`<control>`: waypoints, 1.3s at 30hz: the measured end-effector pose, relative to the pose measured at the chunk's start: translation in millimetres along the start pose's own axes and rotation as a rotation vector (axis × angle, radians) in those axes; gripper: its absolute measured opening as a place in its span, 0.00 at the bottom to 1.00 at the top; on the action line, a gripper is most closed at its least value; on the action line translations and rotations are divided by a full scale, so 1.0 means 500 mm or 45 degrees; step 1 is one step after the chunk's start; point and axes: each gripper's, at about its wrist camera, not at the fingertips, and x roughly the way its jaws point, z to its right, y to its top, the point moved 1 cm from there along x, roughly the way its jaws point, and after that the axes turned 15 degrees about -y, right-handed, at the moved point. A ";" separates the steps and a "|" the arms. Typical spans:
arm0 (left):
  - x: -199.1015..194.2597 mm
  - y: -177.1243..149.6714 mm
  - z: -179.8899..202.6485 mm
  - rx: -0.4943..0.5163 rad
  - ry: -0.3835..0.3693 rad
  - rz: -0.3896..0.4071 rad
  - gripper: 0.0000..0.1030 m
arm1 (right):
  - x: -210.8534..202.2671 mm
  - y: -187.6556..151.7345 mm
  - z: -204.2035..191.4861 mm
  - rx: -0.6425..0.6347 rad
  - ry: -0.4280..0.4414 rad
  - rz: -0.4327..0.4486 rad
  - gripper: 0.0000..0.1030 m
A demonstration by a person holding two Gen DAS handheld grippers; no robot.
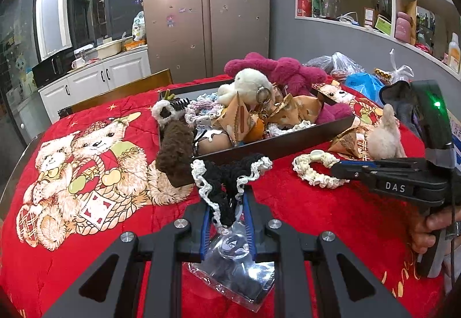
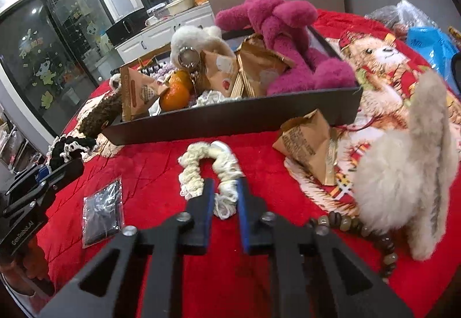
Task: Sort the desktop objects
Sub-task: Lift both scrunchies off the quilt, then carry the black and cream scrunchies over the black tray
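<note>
My left gripper (image 1: 227, 200) is shut on a black scrunchie with white trim (image 1: 227, 174) and holds it in front of the dark tray (image 1: 276, 145), above a clear packet (image 1: 236, 266). My right gripper (image 2: 226, 188) is shut on a cream scrunchie (image 2: 201, 165) lying on the red cloth; it also shows in the left wrist view (image 1: 314, 171). The tray (image 2: 230, 116) holds a pink plush (image 2: 288, 38), a white plush (image 2: 190, 41), an orange (image 2: 175, 93), brown paper packets and other scrunchies.
A fluffy beige plush (image 2: 403, 174) and a bead bracelet (image 2: 360, 228) lie right of my right gripper. A brown paper packet (image 2: 311, 142) lies before the tray. A brown furry item (image 1: 175, 145) hangs over the tray's left corner. Plastic bags (image 1: 363, 79) sit behind.
</note>
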 end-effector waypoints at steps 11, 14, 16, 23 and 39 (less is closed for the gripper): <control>-0.015 0.006 -0.015 -0.041 -0.011 0.048 0.20 | -0.077 0.018 0.008 0.042 0.045 0.167 0.11; -0.015 0.005 -0.015 -0.042 -0.010 0.052 0.19 | -0.091 0.023 0.003 0.035 0.060 0.188 0.11; -0.015 0.006 -0.014 -0.040 -0.007 0.049 0.20 | -0.092 0.024 -0.004 0.012 0.066 0.186 0.11; -0.027 0.011 0.001 -0.033 -0.034 0.070 0.20 | -0.117 0.022 -0.014 -0.024 0.052 0.272 0.11; -0.048 0.203 0.021 0.023 0.084 0.195 0.20 | -0.311 0.203 -0.064 0.011 0.039 0.621 0.11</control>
